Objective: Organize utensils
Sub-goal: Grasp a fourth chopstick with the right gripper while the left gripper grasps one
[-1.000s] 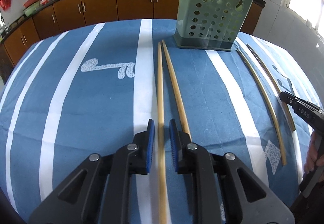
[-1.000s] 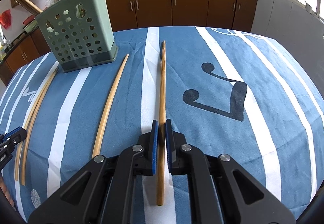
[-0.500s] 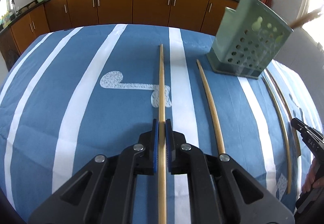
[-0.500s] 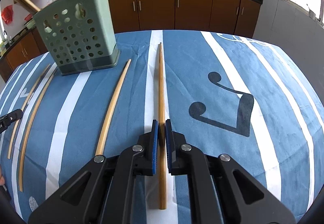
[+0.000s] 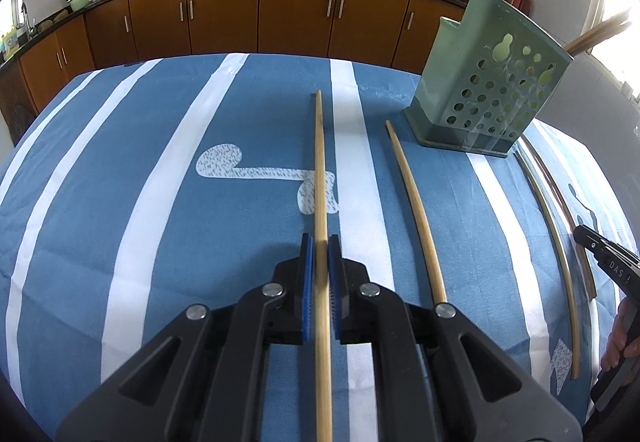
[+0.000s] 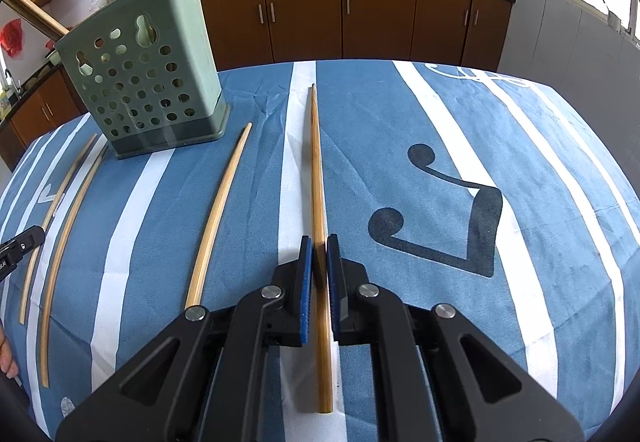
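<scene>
Jaws of left gripper and right gripper each clamp one chopstick, ready for the green holder.

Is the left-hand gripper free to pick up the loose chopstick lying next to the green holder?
Probably not yet. The left gripper is shut on a chopstick of its own. The loose chopstick lies bare on the tablecloth just right of it, with nothing across the path, beside the green holder.

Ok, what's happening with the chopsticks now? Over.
Left gripper shut on one chopstick. Right gripper shut on another chopstick. Green holder ahead, path clear.
</scene>
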The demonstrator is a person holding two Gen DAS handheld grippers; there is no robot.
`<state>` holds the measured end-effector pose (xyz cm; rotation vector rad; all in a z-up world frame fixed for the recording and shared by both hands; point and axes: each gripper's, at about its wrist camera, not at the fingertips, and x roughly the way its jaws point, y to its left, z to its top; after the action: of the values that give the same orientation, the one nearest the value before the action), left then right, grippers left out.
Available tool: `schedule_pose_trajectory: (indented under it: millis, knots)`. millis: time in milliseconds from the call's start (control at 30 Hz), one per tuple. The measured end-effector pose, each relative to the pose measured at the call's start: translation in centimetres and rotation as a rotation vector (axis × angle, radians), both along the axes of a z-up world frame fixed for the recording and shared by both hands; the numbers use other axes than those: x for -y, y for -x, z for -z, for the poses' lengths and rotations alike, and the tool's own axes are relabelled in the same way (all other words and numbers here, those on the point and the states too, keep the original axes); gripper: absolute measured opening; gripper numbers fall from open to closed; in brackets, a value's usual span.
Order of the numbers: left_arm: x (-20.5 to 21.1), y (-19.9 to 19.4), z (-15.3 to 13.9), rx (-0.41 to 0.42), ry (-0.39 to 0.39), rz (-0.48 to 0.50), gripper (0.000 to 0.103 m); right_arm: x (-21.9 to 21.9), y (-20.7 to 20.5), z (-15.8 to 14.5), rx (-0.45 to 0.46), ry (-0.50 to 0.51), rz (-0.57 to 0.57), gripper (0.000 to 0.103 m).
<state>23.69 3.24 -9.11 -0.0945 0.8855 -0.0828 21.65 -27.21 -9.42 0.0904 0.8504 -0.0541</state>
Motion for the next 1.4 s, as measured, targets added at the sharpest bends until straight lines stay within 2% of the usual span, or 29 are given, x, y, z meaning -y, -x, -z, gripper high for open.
schedule_pose_trajectory:
  millis: [1133,1233,1333,1400]
  knots:
    - [-0.7,0.0,0.1,-0.001,0.051,-0.003,0.010,0.1,0.1,0.1,0.004,-0.003,-0.001,0.009]
    - [-0.5,0.1,0.1,0.000,0.039,-0.002,0.010,0.0,0.4,0.1,0.003,0.006,0.002,0.009]
    - [0.1,1.1,0.0,0.000,-0.012,0.020,0.012,-0.3,1.1,0.1,0.002,0.010,-0.011,0.009]
    - [0.1,1.9,0.0,0.000,-0.011,0.027,0.013,-0.2,1.4,0.1,0.003,-0.005,-0.014,0.009]
